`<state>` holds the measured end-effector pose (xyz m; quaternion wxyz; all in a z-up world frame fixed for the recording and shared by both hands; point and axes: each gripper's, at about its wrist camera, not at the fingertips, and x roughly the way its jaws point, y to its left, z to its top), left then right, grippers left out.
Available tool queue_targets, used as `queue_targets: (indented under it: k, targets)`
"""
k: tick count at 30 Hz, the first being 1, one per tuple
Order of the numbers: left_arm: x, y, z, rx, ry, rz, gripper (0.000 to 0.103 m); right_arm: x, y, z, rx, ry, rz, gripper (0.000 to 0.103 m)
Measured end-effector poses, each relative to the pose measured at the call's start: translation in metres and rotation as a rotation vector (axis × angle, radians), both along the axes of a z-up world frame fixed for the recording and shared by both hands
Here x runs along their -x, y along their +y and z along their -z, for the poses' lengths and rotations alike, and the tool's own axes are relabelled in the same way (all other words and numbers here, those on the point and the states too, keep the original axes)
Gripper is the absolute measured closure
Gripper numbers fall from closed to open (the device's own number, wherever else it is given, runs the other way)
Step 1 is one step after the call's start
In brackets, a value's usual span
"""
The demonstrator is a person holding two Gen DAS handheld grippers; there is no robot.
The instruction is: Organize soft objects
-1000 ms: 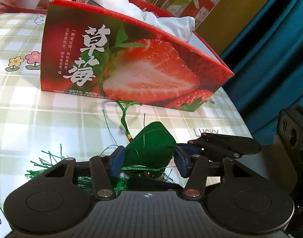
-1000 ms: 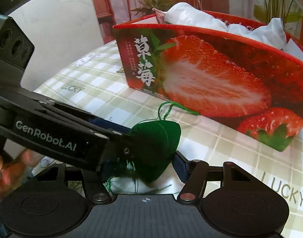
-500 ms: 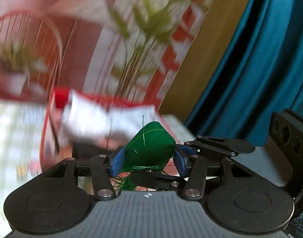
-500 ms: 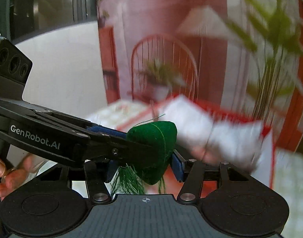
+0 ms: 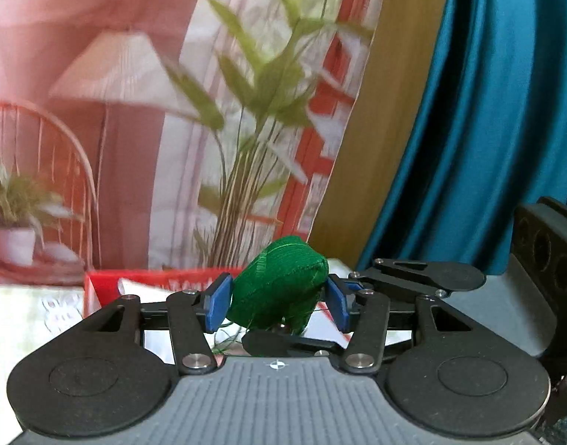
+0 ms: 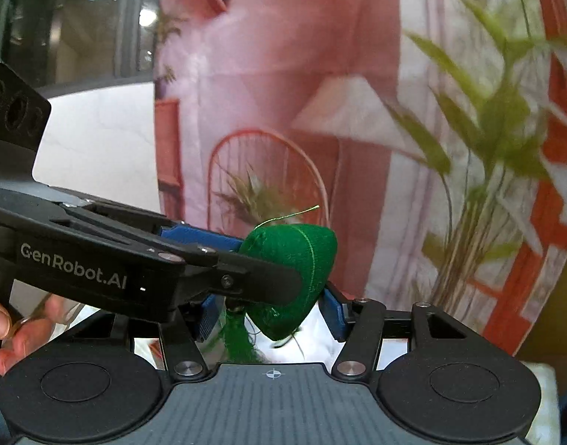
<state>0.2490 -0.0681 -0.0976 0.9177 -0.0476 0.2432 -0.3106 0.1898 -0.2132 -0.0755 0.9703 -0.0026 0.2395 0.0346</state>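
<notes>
- Green stuffed pouch (image 5: pixel 279 282), tassel hanging below: held aloft, clamped from both sides by two grippers at once.
- Left gripper (image 5: pixel 276 302): blue pads pressed on pouch flanks, approx. half-wide grip.
- Right gripper (image 6: pixel 272 313): pads on same pouch; left gripper's fingers cross in front from left, partly hiding contact on that side.
- Red box (image 5: pixel 109 283) w/ white stuffing: below and beyond pouch, top rim just visible; white stuffing also under right gripper.
- Table (image 5: pixel 27 315) edge low left; air around pouch clear.
- Backdrop print ahead, teal curtain (image 5: pixel 487 111) at right.
- Person's hand (image 6: pixel 9 330) on left gripper's handle.
</notes>
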Motion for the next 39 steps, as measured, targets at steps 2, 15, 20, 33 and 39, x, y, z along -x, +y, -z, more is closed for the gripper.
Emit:
queue_targets:
  k: [2,15,20,33,39]
  targets:
    - [-0.012,-0.005,0.017,-0.004,0.042,0.008,0.047,-0.003,-0.006,0.017,-0.020,0.032,0.017,0.049]
    - [-0.039,-0.018,0.086,-0.049,0.196,0.012,0.045,-0.006,-0.040,0.104,-0.171,0.221,0.140,0.050]
    - [-0.032,-0.014,0.078,-0.095,0.148,-0.039,0.018,-0.002,-0.047,0.108,-0.161,0.231,0.187,0.047]
    - [0.034,0.044,0.008,-0.139,-0.016,-0.408,0.000,0.045,-0.043,0.037,-0.118,0.077,0.269,0.000]
    - [0.075,0.058,-0.034,-0.181,-0.063,-0.477,0.000,0.082,-0.023,-0.016,-0.093,-0.036,0.268,0.000]
